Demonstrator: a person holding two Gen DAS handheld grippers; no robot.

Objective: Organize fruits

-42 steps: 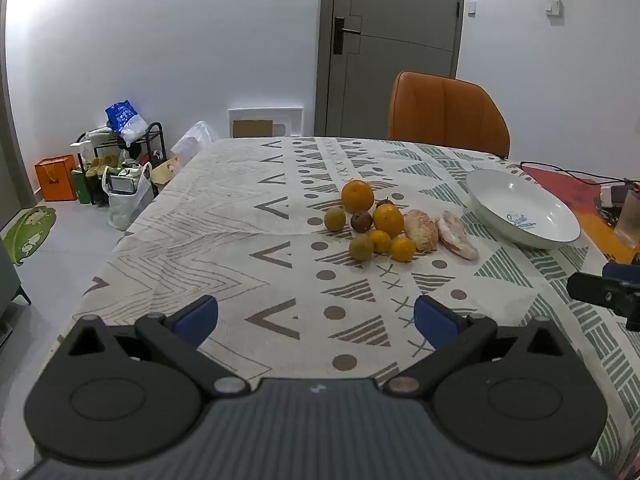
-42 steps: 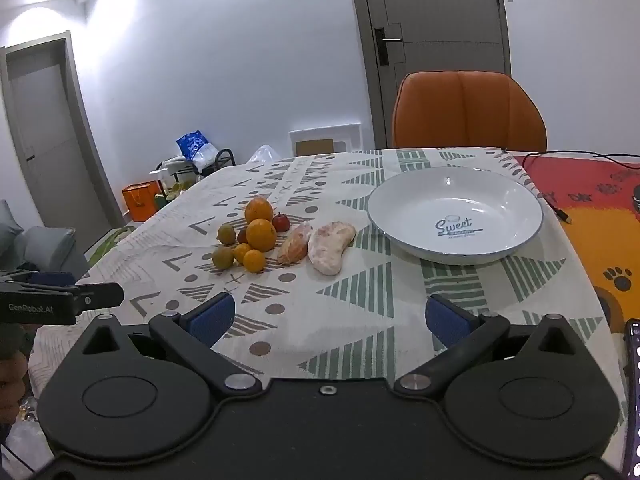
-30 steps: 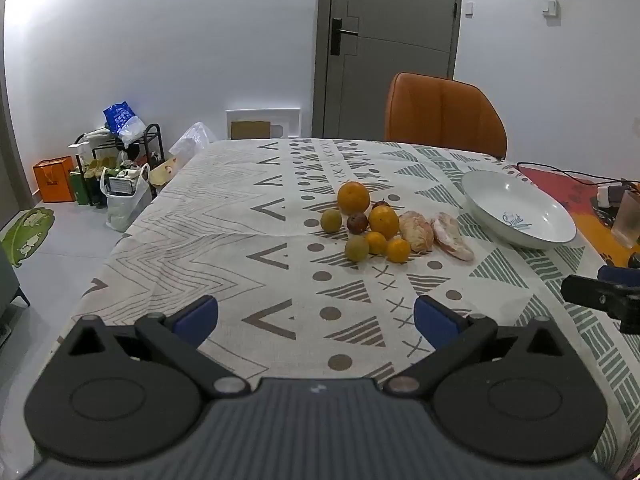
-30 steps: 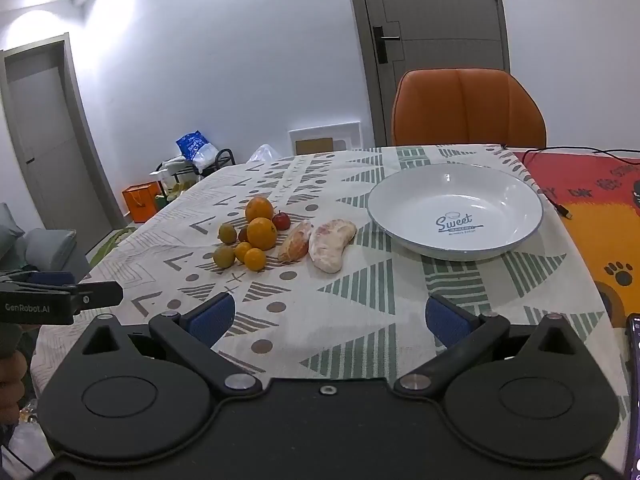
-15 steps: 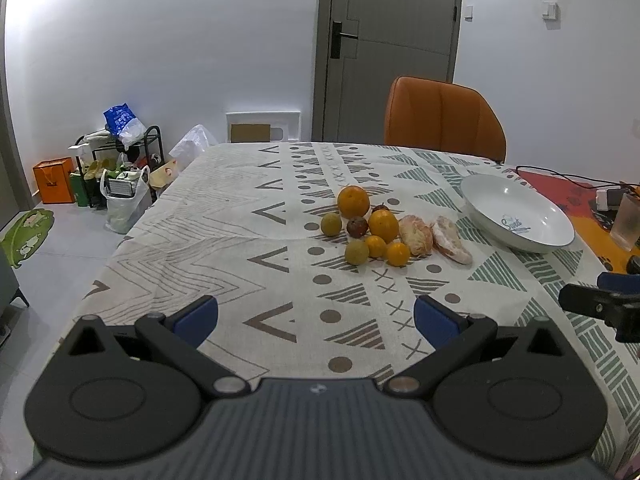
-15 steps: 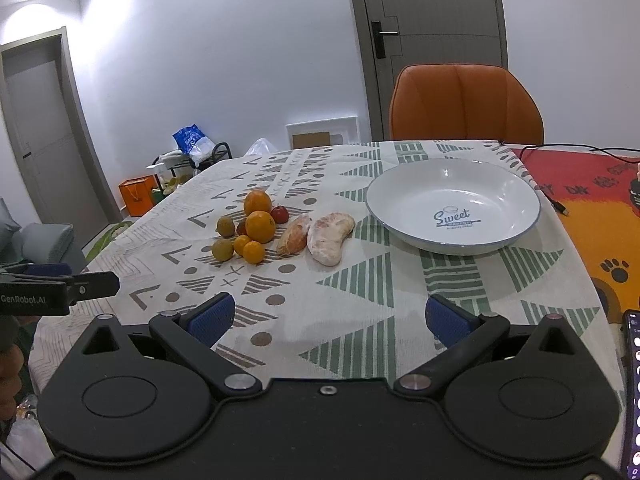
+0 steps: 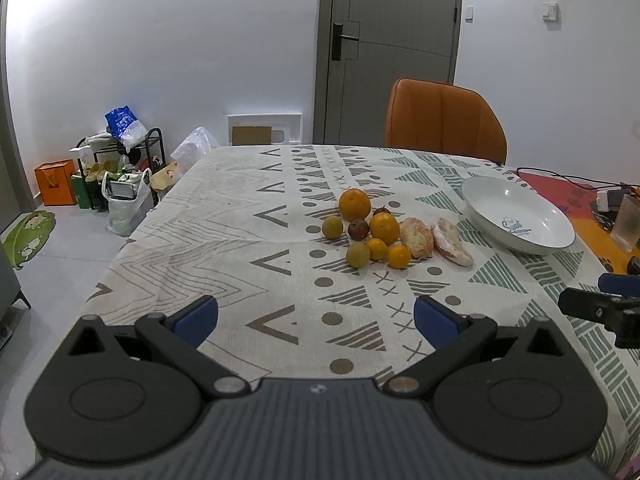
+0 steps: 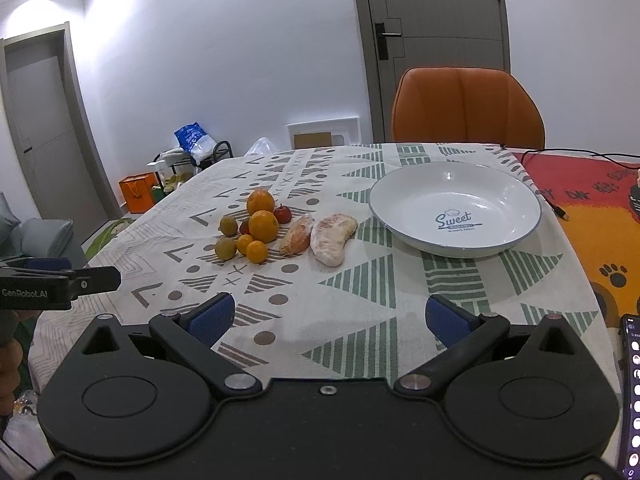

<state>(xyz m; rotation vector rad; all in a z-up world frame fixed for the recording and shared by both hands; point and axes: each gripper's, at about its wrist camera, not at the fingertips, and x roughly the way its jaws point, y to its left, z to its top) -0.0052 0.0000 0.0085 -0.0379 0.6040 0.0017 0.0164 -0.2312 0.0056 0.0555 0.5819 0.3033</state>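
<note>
A cluster of fruit lies mid-table: two large oranges (image 7: 354, 205) (image 8: 263, 226), small mandarins (image 7: 399, 256), greenish round fruits (image 8: 225, 249), a dark red one (image 7: 358, 229) and two peeled pomelo pieces (image 8: 333, 237) (image 7: 416, 232). A white bowl (image 8: 516, 200) marked "Sweet" stands empty to their right, also in the left wrist view (image 7: 556, 216). My left gripper (image 7: 316, 316) is open above the near table edge, well short of the fruit. My right gripper (image 8: 329, 316) is open too, nearer the bowl, with nothing between its fingers.
A patterned cloth (image 7: 224, 216) covers the table. An orange chair (image 8: 468, 106) stands at the far side before a grey door. A red-orange mat (image 8: 592, 192), cable and phone (image 8: 632, 392) lie at right. Bags and a rack (image 7: 116, 168) crowd the floor at left.
Both grippers have drawn back slightly and risen a little, so the fruit and bowl look marginally farther. Both stay open; nothing on the table moved.
</note>
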